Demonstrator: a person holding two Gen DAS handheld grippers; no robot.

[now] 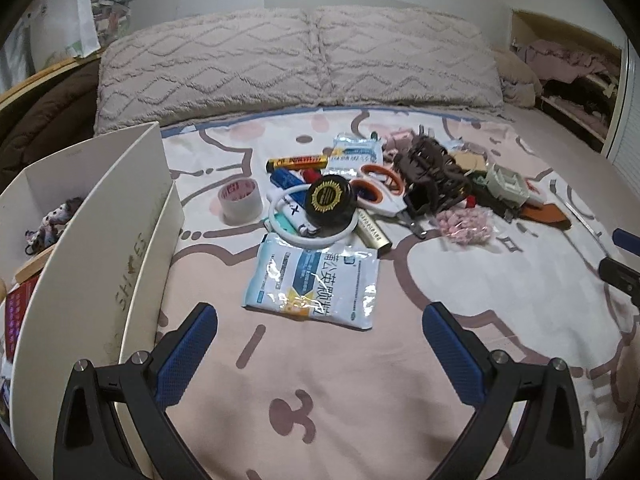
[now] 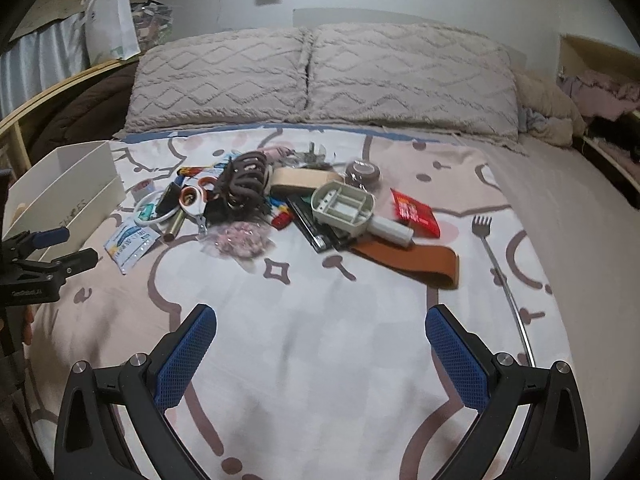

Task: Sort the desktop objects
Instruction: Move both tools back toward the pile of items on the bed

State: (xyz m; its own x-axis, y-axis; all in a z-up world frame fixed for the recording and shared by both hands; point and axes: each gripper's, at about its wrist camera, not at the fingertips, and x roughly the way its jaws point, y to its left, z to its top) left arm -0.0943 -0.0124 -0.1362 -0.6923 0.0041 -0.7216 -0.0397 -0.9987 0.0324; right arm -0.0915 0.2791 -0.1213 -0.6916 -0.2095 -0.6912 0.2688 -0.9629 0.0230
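Observation:
A pile of small objects lies on the bed. In the left wrist view I see a white-blue sachet (image 1: 314, 280), a black round tin (image 1: 330, 199), a tape roll (image 1: 240, 200), orange-handled scissors (image 1: 380, 192) and a brown hair claw (image 1: 430, 168). My left gripper (image 1: 320, 344) is open and empty, just short of the sachet. My right gripper (image 2: 320, 344) is open and empty over bare sheet, short of a brown leather strap (image 2: 408, 260), a grey-green plastic tool (image 2: 348, 206) and a red packet (image 2: 414, 212).
A white cardboard box (image 1: 100, 232) with dividers stands at the left and holds a few items; it also shows in the right wrist view (image 2: 64, 192). A metal back scratcher (image 2: 500, 272) lies at the right. Two pillows (image 2: 320, 76) lie behind the pile.

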